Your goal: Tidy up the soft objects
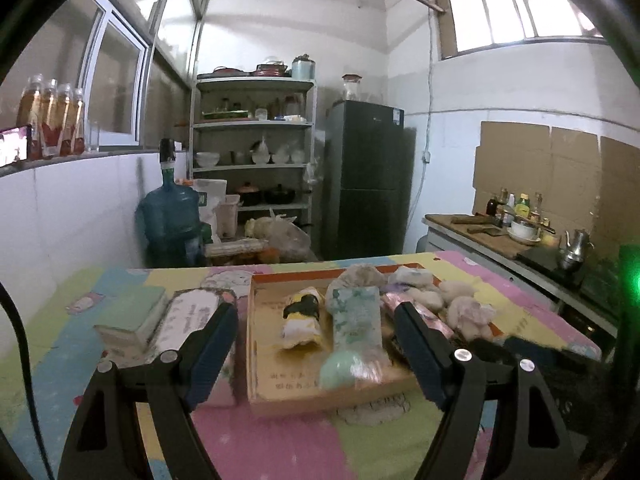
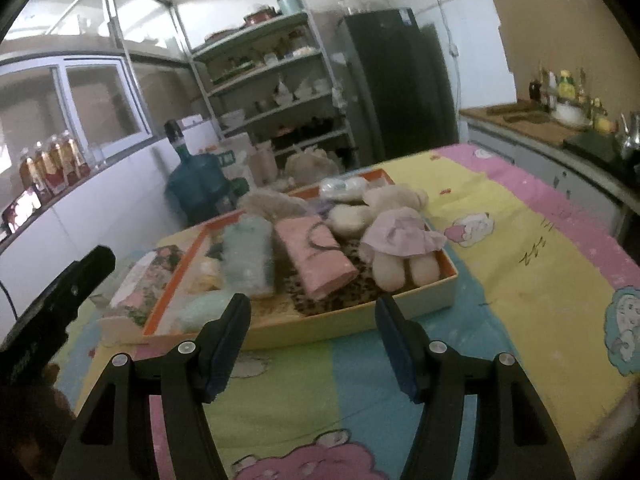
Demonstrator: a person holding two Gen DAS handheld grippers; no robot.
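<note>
Your left claw (image 1: 316, 344) hangs with its fingers spread wide and nothing between them, over the near edge of the shallow cardboard box (image 1: 256, 364) on the pastel-patterned tabletop (image 1: 280, 440). Your right claw (image 2: 312, 340) is spread just as wide and empty, just short of the same box (image 2: 448, 294).

Inside the box, from your left: a yellow-and-black rolled soft item (image 1: 302, 316), then a mint-green fluffy bundle (image 1: 354, 332) lying lengthwise, then a pink folded cloth (image 2: 314, 258) resting on a leopard-print fabric (image 2: 340, 288). At the right end a cream teddy bear (image 2: 400, 232) in a lilac dress lies on its back, its legs touching the near wall. Behind it sit several pale plush pieces (image 2: 346, 190), too blurred to tell apart.

Outside the box, just beside its left wall, lies a floral tissue pack (image 2: 146, 276), with a pale green book (image 1: 132, 316) further left.
</note>
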